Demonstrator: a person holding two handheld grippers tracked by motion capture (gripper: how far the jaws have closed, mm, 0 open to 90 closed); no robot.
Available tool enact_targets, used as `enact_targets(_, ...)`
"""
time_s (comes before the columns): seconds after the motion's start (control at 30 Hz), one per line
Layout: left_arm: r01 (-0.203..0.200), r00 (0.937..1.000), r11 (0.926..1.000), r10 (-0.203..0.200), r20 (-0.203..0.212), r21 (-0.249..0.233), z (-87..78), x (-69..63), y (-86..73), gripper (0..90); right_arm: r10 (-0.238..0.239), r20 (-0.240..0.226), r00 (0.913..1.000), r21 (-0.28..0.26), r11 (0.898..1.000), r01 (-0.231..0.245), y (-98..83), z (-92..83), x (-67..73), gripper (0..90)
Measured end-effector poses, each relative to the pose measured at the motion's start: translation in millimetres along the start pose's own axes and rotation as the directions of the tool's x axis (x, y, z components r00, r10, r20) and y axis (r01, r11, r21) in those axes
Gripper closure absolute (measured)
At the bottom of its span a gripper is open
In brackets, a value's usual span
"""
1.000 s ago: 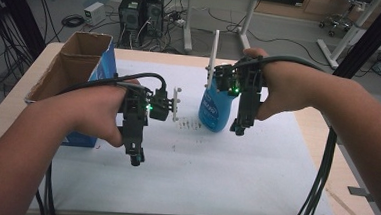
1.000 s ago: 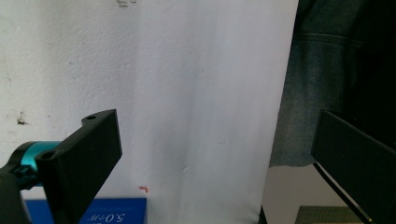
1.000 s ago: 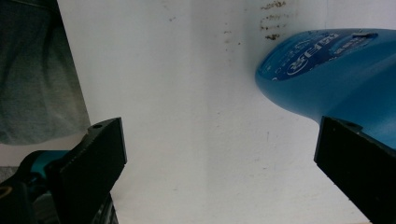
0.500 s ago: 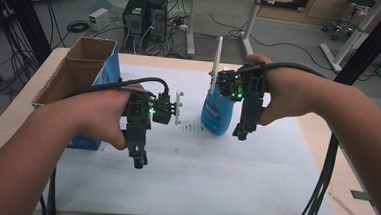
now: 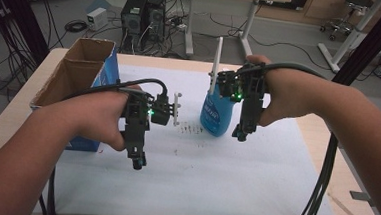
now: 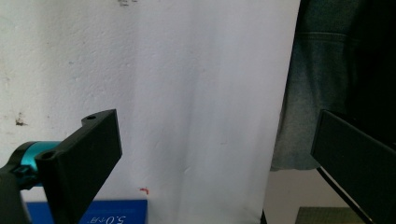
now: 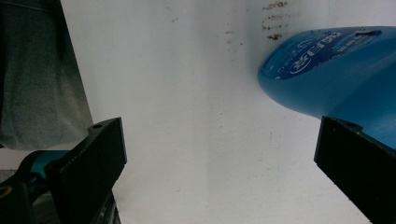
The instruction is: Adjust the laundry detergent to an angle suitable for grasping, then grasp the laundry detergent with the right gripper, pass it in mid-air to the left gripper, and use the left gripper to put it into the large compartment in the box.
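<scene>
Both grippers' fingers gape wide, holding nothing. The right gripper (image 5: pixel 240 135) hangs just beside the blue bottle (image 5: pixel 217 116). The left gripper (image 5: pixel 137 162) hovers over the desk (image 5: pixel 198 188).

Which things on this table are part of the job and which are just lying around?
In the job:
- blue bottle, beside the right gripper, fingers apart
- left gripper, fingers apart, nothing between them

Lying about:
- open cardboard box at the table's left
- white sheet over the table

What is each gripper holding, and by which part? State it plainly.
Nothing. The left gripper and right gripper are both open and empty; the blue bottle stands untouched beside the right one.
</scene>
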State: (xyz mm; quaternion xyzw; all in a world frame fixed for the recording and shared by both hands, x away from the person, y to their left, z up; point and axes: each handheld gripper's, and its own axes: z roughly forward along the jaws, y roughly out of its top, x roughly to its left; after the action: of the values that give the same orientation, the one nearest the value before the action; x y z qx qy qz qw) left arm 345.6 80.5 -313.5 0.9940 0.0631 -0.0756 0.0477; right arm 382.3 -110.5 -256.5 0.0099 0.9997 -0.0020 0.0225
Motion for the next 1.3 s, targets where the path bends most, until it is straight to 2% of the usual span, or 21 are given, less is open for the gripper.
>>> enact_targets(0.13, 0.003, 0.9999, 1.0, -0.003, -0.01, 0.001, -0.7, -0.7, -0.7, 1.7, -0.005, 0.005, 1.0, 0.004, 1.0, 0.005, 0.9, -1.2, 0.3, 1.4)
enact_targets(0.2, 0.017, 0.9997, 0.9998, -0.017, -0.016, -0.009, -1.5, -3.7, -2.6, 1.7, -0.007, 0.016, 0.9999, 0.003, 1.0, 0.007, 1.5, -2.4, 2.0, 1.3)
enact_targets(0.3, 0.013, 0.9998, 0.9999, -0.013, -0.016, -0.006, -0.8, -6.7, -3.2, 1.7, -0.007, 0.022, 0.9997, 0.005, 1.0, 0.007, 1.4, -3.6, 6.5, 1.3)
enact_targets(0.57, 0.0, 0.9999, 1.0, 0.0, -0.014, -0.005, -1.3, -10.1, -1.6, 1.7, 0.0, 0.03, 0.9996, -0.013, 1.0, 0.0, -2.3, -6.0, 6.7, 1.3)
enact_targets(0.93, -0.002, 0.9999, 1.0, 0.002, -0.013, -0.008, 0.4, -5.7, -2.2, 1.7, 0.066, 0.045, 0.9968, -0.072, 0.995, -0.062, -14.4, -11.8, 2.8, 1.3)
enact_targets(1.03, -0.006, 0.9999, 1.0, 0.005, -0.013, -0.006, 1.5, -5.8, -1.5, 1.7, 0.106, 0.053, 0.993, -0.106, 0.989, -0.1, -26.5, -12.7, 1.5, 1.3)
enact_targets(1.07, -0.006, 0.9999, 1.0, 0.005, -0.013, -0.006, 1.5, -5.8, -1.5, 1.7, 0.106, 0.053, 0.993, -0.106, 0.989, -0.1, -26.5, -12.7, 1.5, 1.3)
enact_targets(1.13, -0.006, 0.9999, 0.9999, 0.006, -0.012, -0.012, 2.1, -6.0, -1.5, 1.7, 0.143, 0.045, 0.9887, -0.149, 0.98, -0.135, -38.6, -13.2, 0.3, 1.3)
enact_targets(1.2, -0.011, 0.9999, 0.9999, 0.011, -0.011, -0.008, 2.4, -5.6, -1.1, 1.7, 0.179, 0.041, 0.9829, -0.169, 0.971, -0.17, -46.6, -12.7, 0.0, 1.3)
enact_targets(1.23, -0.011, 0.9999, 0.9999, 0.011, -0.011, -0.008, 2.4, -5.6, -1.1, 1.7, 0.179, 0.041, 0.9829, -0.169, 0.971, -0.17, -46.6, -12.7, 0.0, 1.3)
enact_targets(1.27, -0.01, 0.9999, 0.9999, 0.01, -0.01, -0.004, 2.9, -5.5, -0.8, 1.7, 0.189, 0.033, 0.9814, -0.185, 0.966, -0.18, -52.8, -11.1, -1.4, 1.4)
enact_targets(1.3, -0.011, 0.9999, 0.9999, 0.011, -0.008, -0.003, 3.5, -5.2, -0.5, 1.7, 0.215, 0.025, 0.9762, -0.202, 0.957, -0.206, -59.1, -9.0, -1.0, 1.3)
